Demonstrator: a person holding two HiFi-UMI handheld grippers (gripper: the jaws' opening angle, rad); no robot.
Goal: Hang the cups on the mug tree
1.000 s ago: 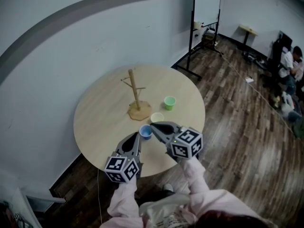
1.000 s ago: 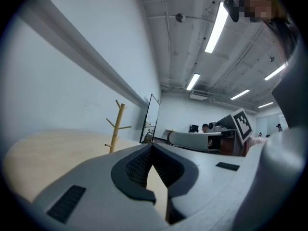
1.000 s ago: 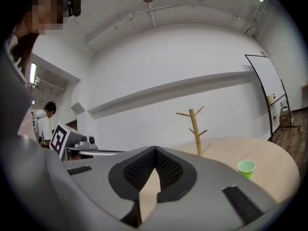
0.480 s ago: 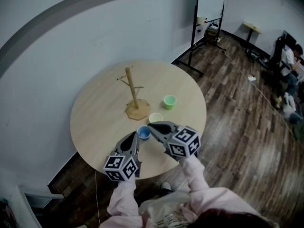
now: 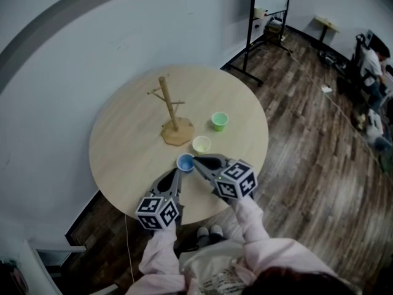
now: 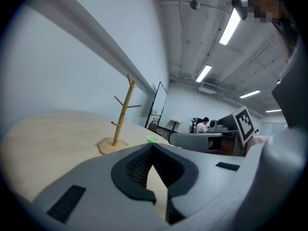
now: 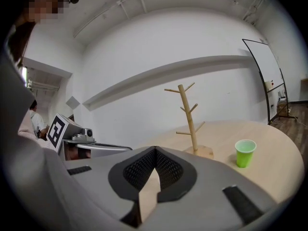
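One high, two low.
Head view looks steeply down on the round pale wooden table [image 5: 123, 146]; gripper views skim it, sharing the far wooden mug tree [image 6: 122, 114].

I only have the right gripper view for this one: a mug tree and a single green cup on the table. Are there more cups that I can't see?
Observer: Yes. The head view shows a blue cup right beside the tip of the right gripper; I can't tell whether they touch.
Operator: Is that the only other one?
Observer: No. A pale yellow cup stands between the blue cup and the green cup.
Operator: I see the left gripper only from the side. Is it holding anything?
Observer: No. In the left gripper view, the left gripper has its jaws together with nothing between them.
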